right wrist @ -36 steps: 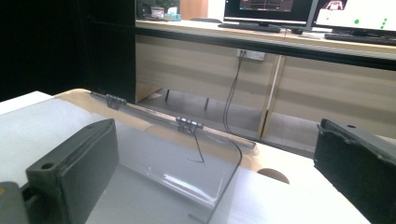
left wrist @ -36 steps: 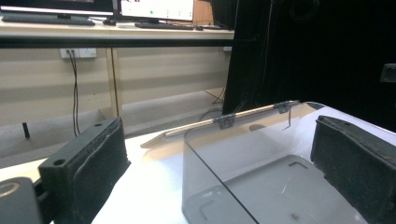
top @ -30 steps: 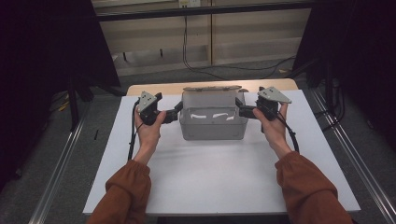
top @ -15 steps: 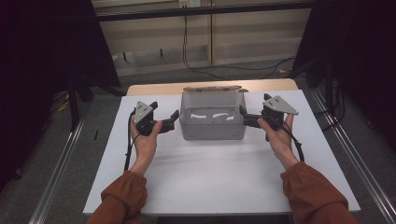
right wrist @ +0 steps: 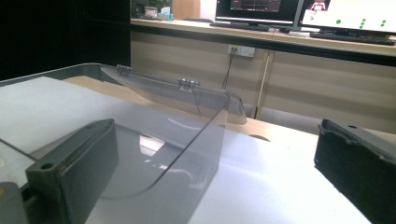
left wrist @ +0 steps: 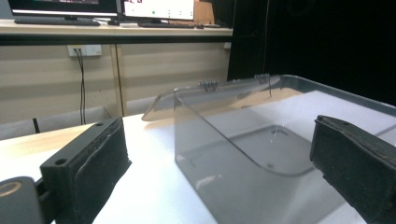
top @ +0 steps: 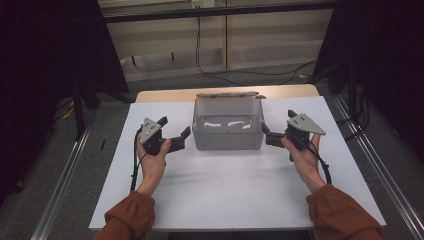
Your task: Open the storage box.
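A clear plastic box (top: 227, 131) stands in the middle of the white table (top: 225, 195), its hinged lid (top: 227, 94) laid open behind it. My left gripper (top: 174, 128) hovers just left of the box, open and holding nothing. My right gripper (top: 278, 125) hovers just right of it, also open and holding nothing. In the left gripper view, the box wall (left wrist: 243, 163) sits ahead of the wide-apart jaws of the left gripper (left wrist: 219, 168). In the right gripper view, the box (right wrist: 154, 140) lies ahead to the left of the right gripper (right wrist: 215, 172), with the lid (right wrist: 187, 93) behind.
A wooden tabletop strip (top: 165, 95) shows beyond the white surface. Cables (top: 200, 55) hang by the back wall. Monitors (right wrist: 345, 14) stand on a bench at the far side. Metal rails (top: 60, 190) run along the floor on both sides of the table.
Both grippers have drawn back from the box's upper sides toward the person and stand apart from it. The box has not moved.
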Motion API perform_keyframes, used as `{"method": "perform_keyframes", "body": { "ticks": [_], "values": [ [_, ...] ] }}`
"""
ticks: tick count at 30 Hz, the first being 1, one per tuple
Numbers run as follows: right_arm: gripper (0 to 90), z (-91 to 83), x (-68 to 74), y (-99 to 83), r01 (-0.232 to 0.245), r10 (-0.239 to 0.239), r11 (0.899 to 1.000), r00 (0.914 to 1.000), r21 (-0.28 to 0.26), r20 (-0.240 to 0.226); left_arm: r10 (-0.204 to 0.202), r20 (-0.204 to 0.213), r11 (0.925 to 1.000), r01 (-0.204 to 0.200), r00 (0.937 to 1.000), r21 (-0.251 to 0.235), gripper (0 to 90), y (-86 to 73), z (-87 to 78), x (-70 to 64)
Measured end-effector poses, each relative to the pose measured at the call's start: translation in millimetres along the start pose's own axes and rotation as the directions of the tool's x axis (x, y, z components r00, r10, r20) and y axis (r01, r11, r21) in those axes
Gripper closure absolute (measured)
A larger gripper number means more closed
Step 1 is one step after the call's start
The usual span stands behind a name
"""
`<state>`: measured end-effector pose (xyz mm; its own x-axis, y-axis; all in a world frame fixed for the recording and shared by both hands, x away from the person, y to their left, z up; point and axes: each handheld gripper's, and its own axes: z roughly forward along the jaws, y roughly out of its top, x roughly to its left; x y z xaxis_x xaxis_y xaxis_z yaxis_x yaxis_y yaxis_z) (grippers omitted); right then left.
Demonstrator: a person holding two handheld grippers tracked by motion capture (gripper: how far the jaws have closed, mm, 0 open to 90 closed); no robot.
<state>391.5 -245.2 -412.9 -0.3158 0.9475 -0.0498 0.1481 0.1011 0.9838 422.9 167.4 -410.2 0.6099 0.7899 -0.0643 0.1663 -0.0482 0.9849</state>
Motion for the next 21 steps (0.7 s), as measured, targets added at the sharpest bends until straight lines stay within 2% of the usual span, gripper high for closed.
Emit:
{"method": "perform_keyframes", "body": {
  "ticks": [3, 13, 16, 18, 21],
  "values": [
    [0.0, -6.8, -2.6, -3.6, -0.006, 0.006, 1.000, 0.9999, 0.001, 0.012, -0.013, -0.001, 0.9999, 0.013, 0.9999, -0.003, 3.9, -2.8, -3.8, -1.2],
    [0.0, -24.5, -1.8, -11.0, -0.013, 0.013, 1.000, 0.9998, -0.001, 0.017, -0.001, -0.010, 1.0000, 0.001, 1.0000, -0.007, 4.0, -10.0, -23.1, -4.2],
    [0.0, -29.8, -0.2, -13.8, -0.017, 0.017, 1.000, 0.9997, -0.004, 0.017, -0.010, -0.012, 0.9997, 0.010, 0.9999, -0.024, 4.0, -11.7, -28.5, -6.8],
    [0.0, -35.4, 0.9, -15.8, -0.006, 0.006, 1.000, 0.9997, -0.006, 0.022, -0.007, -0.017, 0.9997, 0.007, 0.9998, -0.024, 4.0, -14.0, -33.0, -8.3],
    [0.0, -39.4, 1.5, -17.2, -0.007, 0.007, 1.000, 0.9996, -0.009, 0.027, -0.004, -0.019, 0.9999, 0.004, 0.9998, -0.010, 3.9, -18.5, -39.5, -8.7]
  ]
}}
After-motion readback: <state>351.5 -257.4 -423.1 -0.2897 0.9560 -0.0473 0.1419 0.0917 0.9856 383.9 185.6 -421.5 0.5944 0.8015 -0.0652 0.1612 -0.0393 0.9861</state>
